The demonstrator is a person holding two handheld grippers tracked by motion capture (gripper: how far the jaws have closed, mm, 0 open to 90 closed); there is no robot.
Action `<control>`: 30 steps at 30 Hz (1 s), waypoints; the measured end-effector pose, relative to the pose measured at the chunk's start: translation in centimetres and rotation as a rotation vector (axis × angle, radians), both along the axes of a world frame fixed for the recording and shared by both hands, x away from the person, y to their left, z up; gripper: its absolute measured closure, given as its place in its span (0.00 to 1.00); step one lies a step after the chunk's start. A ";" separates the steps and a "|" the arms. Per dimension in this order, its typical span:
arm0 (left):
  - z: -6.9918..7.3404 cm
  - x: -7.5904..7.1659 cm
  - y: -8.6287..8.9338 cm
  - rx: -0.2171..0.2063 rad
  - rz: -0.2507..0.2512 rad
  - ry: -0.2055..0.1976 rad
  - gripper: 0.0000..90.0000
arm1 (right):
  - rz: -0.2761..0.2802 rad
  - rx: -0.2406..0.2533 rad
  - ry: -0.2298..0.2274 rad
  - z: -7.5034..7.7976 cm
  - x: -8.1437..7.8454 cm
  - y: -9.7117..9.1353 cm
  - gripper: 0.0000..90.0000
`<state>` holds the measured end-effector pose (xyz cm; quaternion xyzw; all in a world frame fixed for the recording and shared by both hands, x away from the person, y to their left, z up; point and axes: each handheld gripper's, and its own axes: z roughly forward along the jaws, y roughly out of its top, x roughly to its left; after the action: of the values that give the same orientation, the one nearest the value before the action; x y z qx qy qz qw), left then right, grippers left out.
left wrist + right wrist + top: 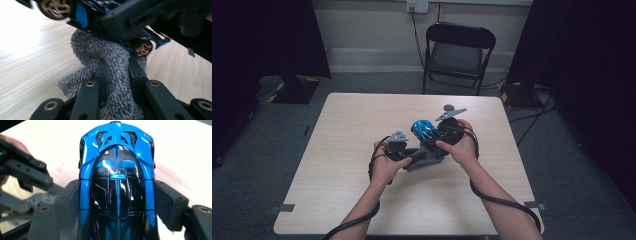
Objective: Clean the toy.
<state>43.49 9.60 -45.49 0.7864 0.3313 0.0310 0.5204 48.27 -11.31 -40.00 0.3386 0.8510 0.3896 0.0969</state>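
Left gripper: jaws clenched on a grey cloth, pressed against the underside of the blue toy car. Right gripper: jaws clamp the car by its sides, raised just above the tabletop. Judgement: wiping is under way; upper bodywork probably remains.

Glossy blue plastic toy car; nubby grey cloth; pale wood-grain table.
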 end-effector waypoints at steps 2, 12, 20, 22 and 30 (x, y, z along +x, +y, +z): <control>-0.1 -0.3 -0.2 0.002 -0.012 0.003 0.83 | -0.004 0.001 -0.002 0.0 0.0 0.0 0.32; -0.8 -1.6 -2.2 0.014 -0.097 0.020 0.83 | -0.019 0.004 -0.006 0.2 0.2 0.2 0.32; -0.6 -2.1 -3.4 0.040 -0.173 0.023 0.82 | -0.028 0.026 -0.003 0.4 0.4 -0.5 0.32; -0.5 -2.0 -3.2 0.051 -0.166 0.022 0.82 | -0.036 0.032 -0.005 0.5 0.5 -0.8 0.32; -0.1 -0.6 0.3 0.071 -0.051 0.010 0.82 | -0.041 0.033 -0.012 1.0 0.3 -2.4 0.32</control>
<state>42.86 9.91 -45.57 0.8128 0.3123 0.0254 0.4911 48.53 -13.72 -38.99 0.3551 0.8367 0.4037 0.1043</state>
